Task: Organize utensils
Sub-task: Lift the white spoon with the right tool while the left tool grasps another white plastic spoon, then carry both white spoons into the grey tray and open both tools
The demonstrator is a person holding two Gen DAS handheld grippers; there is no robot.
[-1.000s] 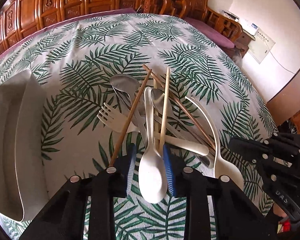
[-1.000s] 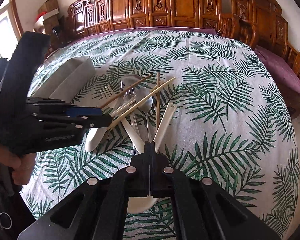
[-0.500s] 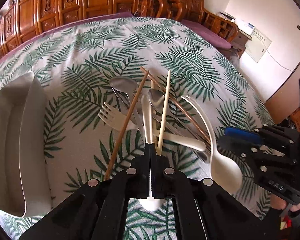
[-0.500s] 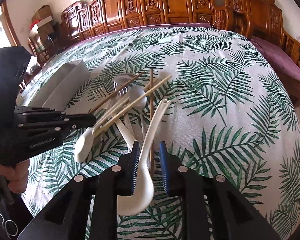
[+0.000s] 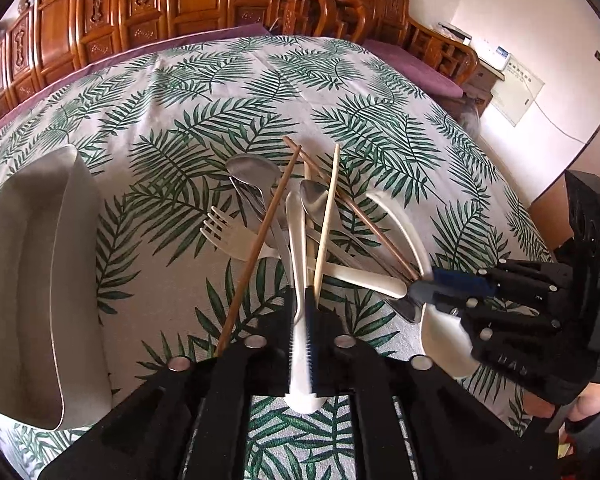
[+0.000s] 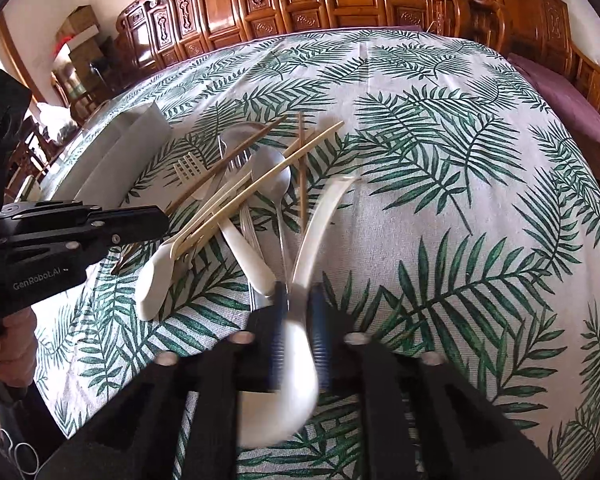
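A heap of utensils lies mid-table: metal spoons [image 5: 252,170], a white fork [image 5: 228,232], brown and pale chopsticks [image 5: 328,208]. My left gripper [image 5: 299,292] grips the neck of a straight white spoon [image 5: 294,232]; its jaws are opening slightly, though the pads still press on it. My right gripper [image 6: 298,288] has a curved white spoon [image 6: 320,220] between its pads, with the jaws closing on it; the bowl is blurred. In the left wrist view the right gripper [image 5: 424,296] appears at the right. In the right wrist view the left gripper [image 6: 162,222] appears at the left.
A long grey tray [image 5: 80,240] lies left of the heap. The palm-leaf tablecloth [image 6: 460,220] covers a round table. Carved wooden chairs [image 5: 180,4] line its far side. A person's hand [image 6: 12,340] holds the left gripper's handle.
My left gripper went from open around the straight white spoon to shut on it. My right gripper opened, sank a little and closed round the curved white spoon.
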